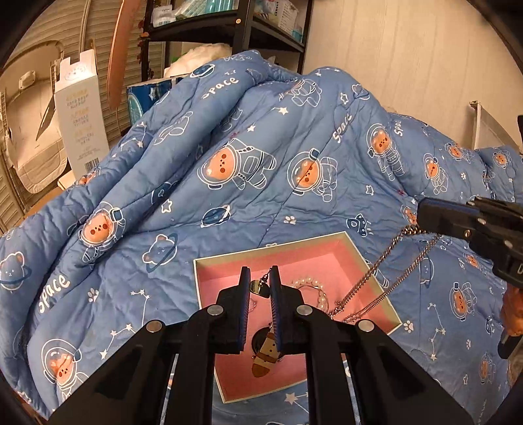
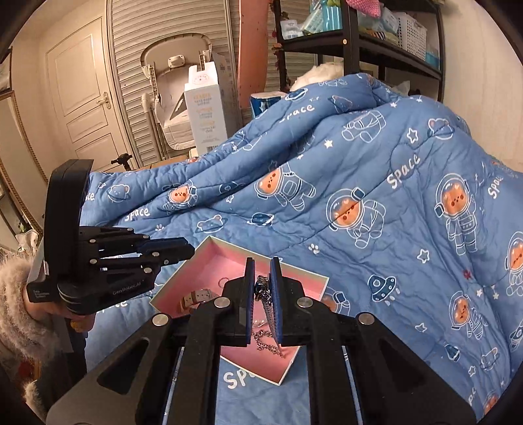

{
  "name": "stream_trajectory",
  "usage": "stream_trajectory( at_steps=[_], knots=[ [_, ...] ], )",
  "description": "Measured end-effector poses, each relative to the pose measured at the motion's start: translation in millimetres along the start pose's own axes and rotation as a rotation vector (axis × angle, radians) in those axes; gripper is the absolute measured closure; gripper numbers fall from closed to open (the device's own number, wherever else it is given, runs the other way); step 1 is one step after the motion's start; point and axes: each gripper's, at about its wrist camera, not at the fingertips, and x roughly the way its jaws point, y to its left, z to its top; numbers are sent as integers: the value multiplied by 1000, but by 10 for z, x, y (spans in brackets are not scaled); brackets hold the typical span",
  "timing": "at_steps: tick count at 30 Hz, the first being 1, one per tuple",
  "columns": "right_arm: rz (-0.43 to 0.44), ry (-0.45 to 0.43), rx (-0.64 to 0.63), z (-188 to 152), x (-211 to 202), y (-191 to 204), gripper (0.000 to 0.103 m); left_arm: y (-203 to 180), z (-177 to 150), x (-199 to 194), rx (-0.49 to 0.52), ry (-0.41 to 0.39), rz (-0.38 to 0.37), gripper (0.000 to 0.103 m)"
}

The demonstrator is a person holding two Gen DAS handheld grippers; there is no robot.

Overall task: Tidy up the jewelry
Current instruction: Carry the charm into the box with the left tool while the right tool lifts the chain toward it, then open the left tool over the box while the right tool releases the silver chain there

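Observation:
An open box with a pink lining lies on a blue quilt. In it are a pearl bracelet and a watch with a brown and beige strap. My right gripper is shut on a silver chain necklace, which hangs from its tips down into the box. My left gripper is shut above the box's far left part. A small gold disc pendant shows between its tips; I cannot tell whether it is gripped.
The blue space-bear quilt rises in a mound behind the box. Beyond it stand a black shelf rack, a tall white carton and a door. A person's fuzzy sleeve is at the left edge.

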Motion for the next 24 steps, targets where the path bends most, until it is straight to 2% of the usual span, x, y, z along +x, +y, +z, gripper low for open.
stream_trajectory(
  at_steps=[14, 24],
  knots=[
    [60, 122, 30, -468, 611, -35, 93, 68, 53, 636, -51, 112, -41, 92],
    [76, 183, -8, -588, 884, 49, 93, -24, -29, 881, 1, 153, -31, 92]
  ],
)
